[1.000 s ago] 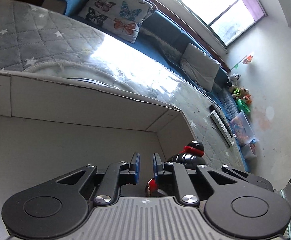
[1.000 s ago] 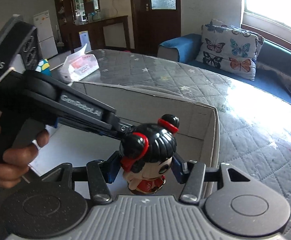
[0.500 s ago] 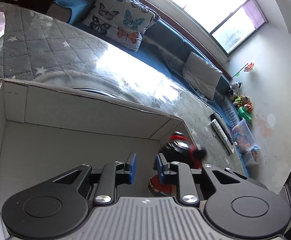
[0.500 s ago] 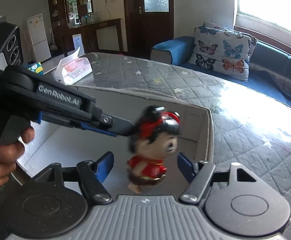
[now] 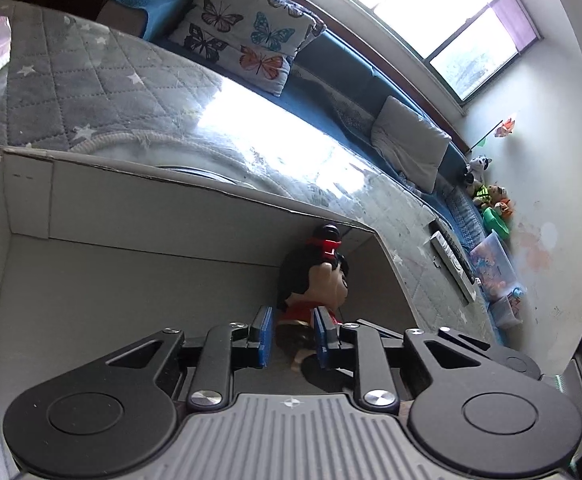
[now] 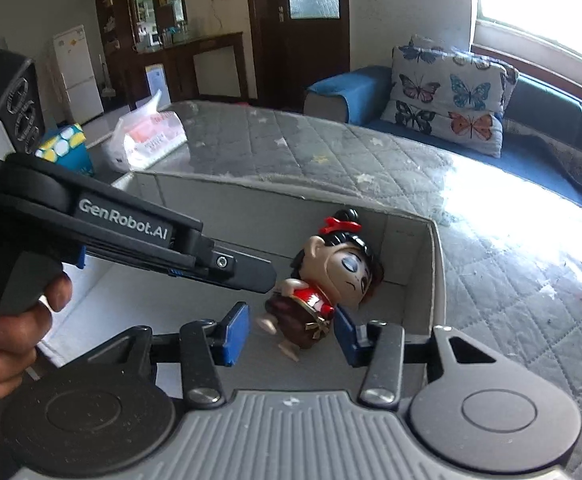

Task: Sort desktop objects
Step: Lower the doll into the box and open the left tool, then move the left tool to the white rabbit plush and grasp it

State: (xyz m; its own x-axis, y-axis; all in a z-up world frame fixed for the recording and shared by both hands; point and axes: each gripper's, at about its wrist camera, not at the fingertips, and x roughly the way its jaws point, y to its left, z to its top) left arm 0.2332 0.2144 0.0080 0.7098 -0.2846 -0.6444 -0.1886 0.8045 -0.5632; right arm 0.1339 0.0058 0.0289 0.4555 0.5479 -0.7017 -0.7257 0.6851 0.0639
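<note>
A small doll (image 6: 331, 280) with black hair, red bows and a red top lies tilted on the floor of a grey cardboard box (image 6: 251, 200), leaning against its right wall. My right gripper (image 6: 291, 334) is open, its blue pads either side of the doll's legs, not touching. My left gripper (image 5: 291, 336) hovers over the box with its pads slightly apart; the doll (image 5: 315, 280) lies beyond and below them. The left gripper's body (image 6: 131, 236) crosses the right wrist view above the box.
The box stands on a grey quilted table cover (image 6: 491, 280). A tissue pack (image 6: 147, 136) and a blue patterned carton (image 6: 65, 150) lie behind the box. A sofa with a butterfly cushion (image 6: 447, 96) runs along the far side. A remote (image 5: 451, 260) lies at the table's edge.
My right gripper opened and let go of the doll, which dropped and tipped over onto the box floor. The left gripper's pads moved slightly apart.
</note>
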